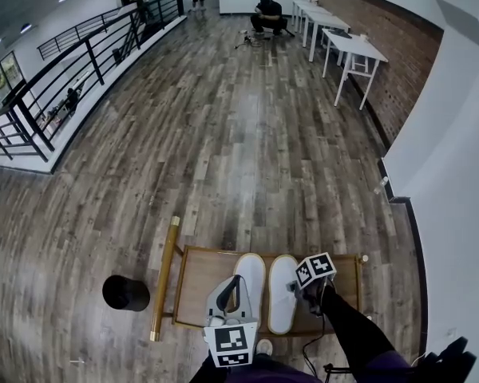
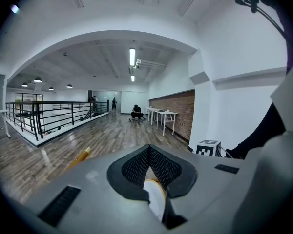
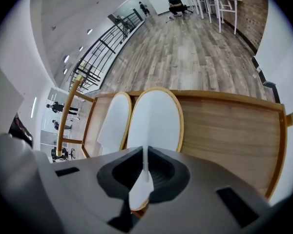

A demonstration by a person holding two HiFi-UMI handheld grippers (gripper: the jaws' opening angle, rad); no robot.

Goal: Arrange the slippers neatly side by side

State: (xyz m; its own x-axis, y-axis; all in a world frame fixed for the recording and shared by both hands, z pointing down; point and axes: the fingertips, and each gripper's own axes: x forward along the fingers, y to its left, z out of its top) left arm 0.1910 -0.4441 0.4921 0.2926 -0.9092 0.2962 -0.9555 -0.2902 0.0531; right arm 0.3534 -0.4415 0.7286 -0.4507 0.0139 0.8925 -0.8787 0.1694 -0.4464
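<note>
- The two white slippers lie side by side in the middle of the wooden surface (image 1: 198, 287), toes pointing towards its far edge. The left slipper (image 1: 251, 280) and the right slipper (image 1: 284, 295) sit very close together.
- The right hand-held gripper (image 3: 145, 167) is at the near edge of the surface. It is pinching a thin white flap at the heel end of the right slipper (image 3: 155, 117), with its jaws nearly together.
- The left hand-held gripper (image 2: 149, 152) has its jaws pressed together with nothing between the tips. It hangs over the near edge of the surface, and the left slipper's tan-rimmed heel (image 2: 154, 194) shows below it.
- The step in hand looks like settling the right slipper beside its mate.
- To do it well, the slipper should be lowered until the sole lies flat, with its long edge parallel to the left slipper (image 3: 112, 123) and the heels level. Only then should the right hand-held gripper let go, straight off, so the soft flap does not drag the slipper askew.
- In the head view both heels are covered by the hand-held grippers (image 1: 233, 287), so heel alignment cannot be judged.
- It cannot be told whether the slippers touch or whether the right heel is off the surface.
- It is also unclear what part the pinched flap is.
</note>
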